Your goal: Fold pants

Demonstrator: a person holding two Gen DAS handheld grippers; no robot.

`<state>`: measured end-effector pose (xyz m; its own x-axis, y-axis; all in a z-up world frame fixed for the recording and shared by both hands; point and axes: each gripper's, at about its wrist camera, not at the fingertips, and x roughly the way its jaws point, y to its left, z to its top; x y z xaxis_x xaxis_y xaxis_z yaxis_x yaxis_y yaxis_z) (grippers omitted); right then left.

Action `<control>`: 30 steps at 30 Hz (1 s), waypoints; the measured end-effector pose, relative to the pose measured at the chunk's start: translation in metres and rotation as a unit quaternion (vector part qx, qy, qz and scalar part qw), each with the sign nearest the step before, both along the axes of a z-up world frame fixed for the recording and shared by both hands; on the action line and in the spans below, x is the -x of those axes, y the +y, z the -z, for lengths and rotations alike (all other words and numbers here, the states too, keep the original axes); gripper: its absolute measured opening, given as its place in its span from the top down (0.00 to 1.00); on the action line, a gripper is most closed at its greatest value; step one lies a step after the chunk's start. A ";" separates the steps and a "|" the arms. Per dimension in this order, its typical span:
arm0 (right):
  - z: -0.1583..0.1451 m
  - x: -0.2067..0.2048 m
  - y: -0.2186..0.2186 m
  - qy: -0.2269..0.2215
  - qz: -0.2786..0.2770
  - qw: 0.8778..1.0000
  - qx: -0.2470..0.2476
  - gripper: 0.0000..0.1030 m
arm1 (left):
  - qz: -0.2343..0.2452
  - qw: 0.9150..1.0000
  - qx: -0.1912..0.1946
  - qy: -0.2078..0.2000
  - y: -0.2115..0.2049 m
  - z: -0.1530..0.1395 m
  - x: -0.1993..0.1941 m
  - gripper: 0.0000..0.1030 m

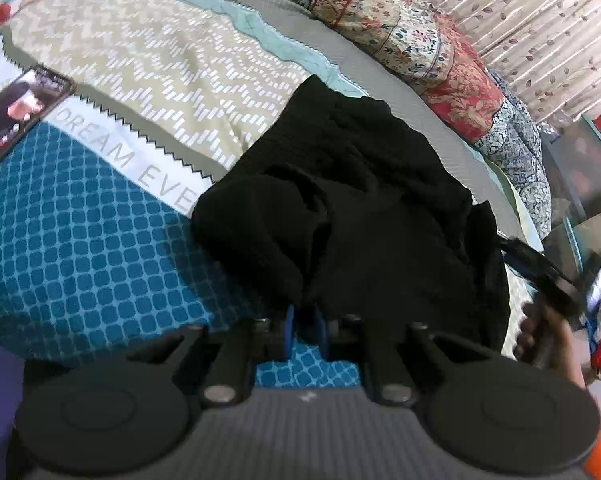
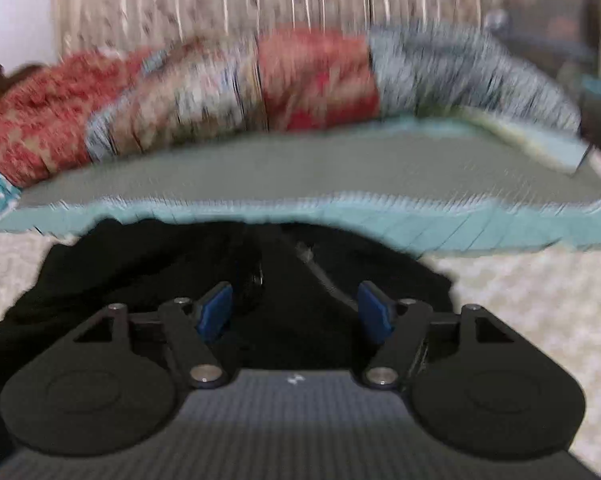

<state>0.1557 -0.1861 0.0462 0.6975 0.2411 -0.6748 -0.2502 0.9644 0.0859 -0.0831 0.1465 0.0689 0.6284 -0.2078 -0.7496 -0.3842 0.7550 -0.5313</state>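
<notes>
One pair of black pants (image 1: 352, 200) lies bunched on a bed, on a patterned bedspread (image 1: 100, 240) with teal squares, a beige zigzag panel and a white strip of grey letters. In the left wrist view the garment's long axis runs from the near edge, at the gripper, up and away toward the upper middle of the picture, where its far end reaches a pale teal band and a grey strip of the spread. The cloth is heaped in thick folds, so which end is the waist cannot be told.

The left gripper (image 1: 303, 322) sits at the near edge of the pants, its blue pads (image 1: 288, 328) drawn close together and clenched on a fold of the black cloth, which rises directly from between them. To the right in the same view the right gripper (image 1: 556, 276) appears blurred beside the pants' right edge, with a hand (image 1: 540, 336) wrapped around its handle.

In the right wrist view the pants (image 2: 148, 264) spread beneath and ahead of the right gripper (image 2: 296, 316), running mostly across the picture from left to right. Its blue pads (image 2: 214, 312) stand released and well apart, with black cloth lying under the gap and neither pad pressing on it. This view is smeared.

Beyond the pants a rolled floral quilt (image 1: 440, 64) in red, cream and blue lies along the far side of the bed, before a leaf-print curtain (image 1: 540, 20). A phone (image 1: 16, 120) rests on the spread, well apart from the pants.
</notes>
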 end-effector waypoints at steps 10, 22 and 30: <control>-0.146 0.017 -0.164 -0.162 0.191 0.950 -0.186 0.93 | -0.073 0.990 -0.021 -0.121 0.058 -0.086 -0.027 0.91; -0.034 0.148 -0.261 -0.067 0.344 0.903 -0.247 0.93 | -0.014 1.000 -0.003 -0.014 0.043 -0.016 0.009 0.91; -0.022 0.187 -0.263 -0.054 0.486 0.862 -0.136 0.43 | -0.010 0.999 -0.028 0.035 0.037 0.013 0.041 0.89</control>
